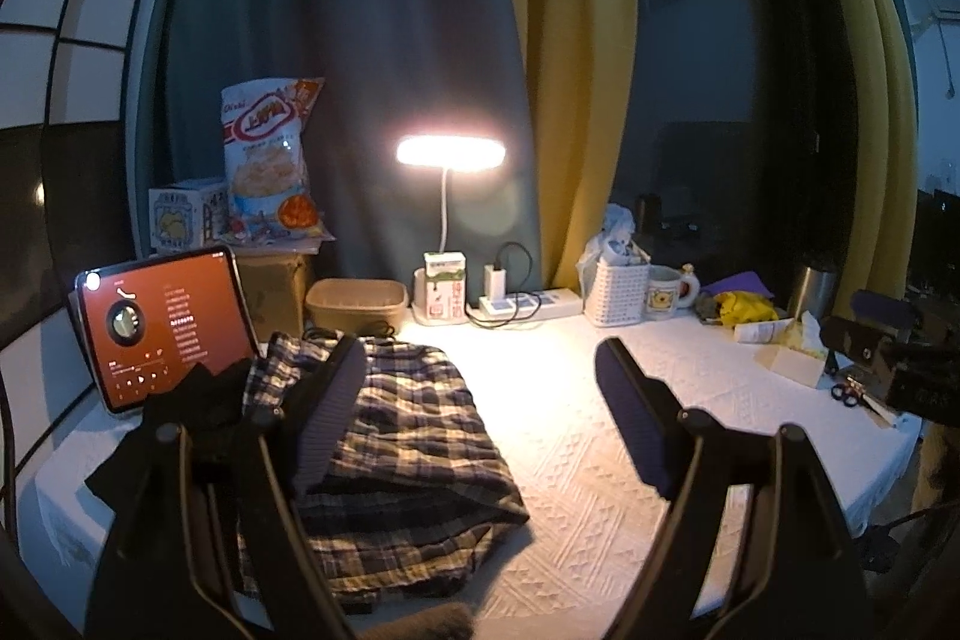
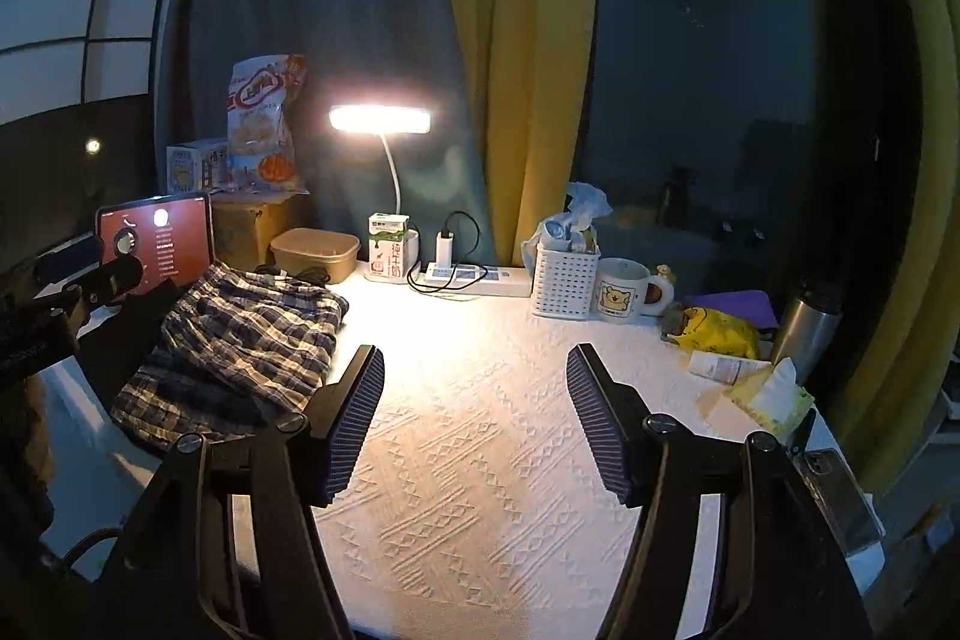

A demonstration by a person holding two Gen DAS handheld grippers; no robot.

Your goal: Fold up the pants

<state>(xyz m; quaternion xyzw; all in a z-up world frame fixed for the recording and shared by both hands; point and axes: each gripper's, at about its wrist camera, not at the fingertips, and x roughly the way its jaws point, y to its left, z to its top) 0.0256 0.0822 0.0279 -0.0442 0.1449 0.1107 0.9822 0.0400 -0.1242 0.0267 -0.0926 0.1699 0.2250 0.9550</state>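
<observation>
Plaid blue-and-cream flannel pants (image 2: 240, 340) sat folded at the desk's (image 2: 480, 460) left side by the red-screened tablet (image 1: 162, 322). Both the left tongs (image 1: 480, 388) and right tongs (image 2: 474, 400) hung wide open, empty. Snack bag (image 1: 270, 160) lettering wasn't readable tbh.

Left finger (image 1: 324, 400) hides part of the plaid pants (image 1: 408, 436) — tablet (image 1: 162, 322) text unreadable.

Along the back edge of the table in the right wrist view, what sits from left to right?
Red-screened tablet → tan plastic tub → green-and-white milk carton → white power strip → white perforated basket → white bear-print mug → yellow crumpled bag → steel flask.
</observation>
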